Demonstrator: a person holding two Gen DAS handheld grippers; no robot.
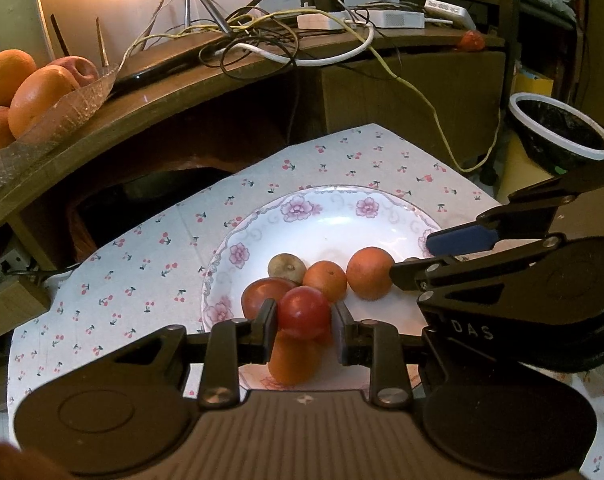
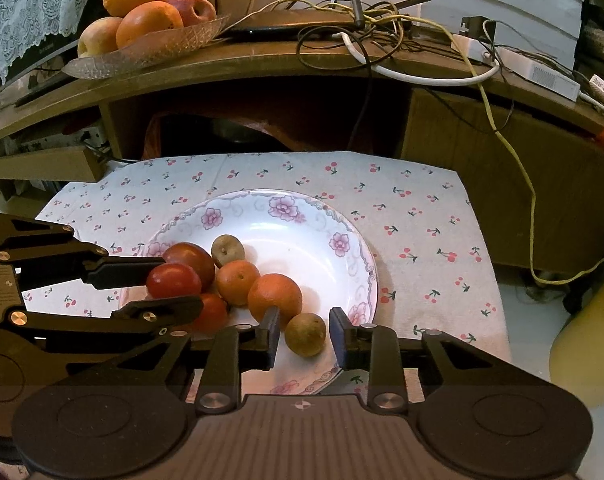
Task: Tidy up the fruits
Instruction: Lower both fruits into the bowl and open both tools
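Left gripper [image 1: 304, 316] clamps a round red fruit [image 1: 304, 312] above the floral white plate's [image 2: 322, 216] nine o'clock; right gripper [image 2: 304, 334] brackets a brown fruit [image 2: 305, 334], jaws apart, ready for sorting.

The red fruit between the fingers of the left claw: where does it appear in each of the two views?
Left wrist view: the red fruit sits low at centre, between the left claw fingers.
Right wrist view: the same fruit is at the left, on the near-left part of the plate.
Shared landmark: the flowered plate.
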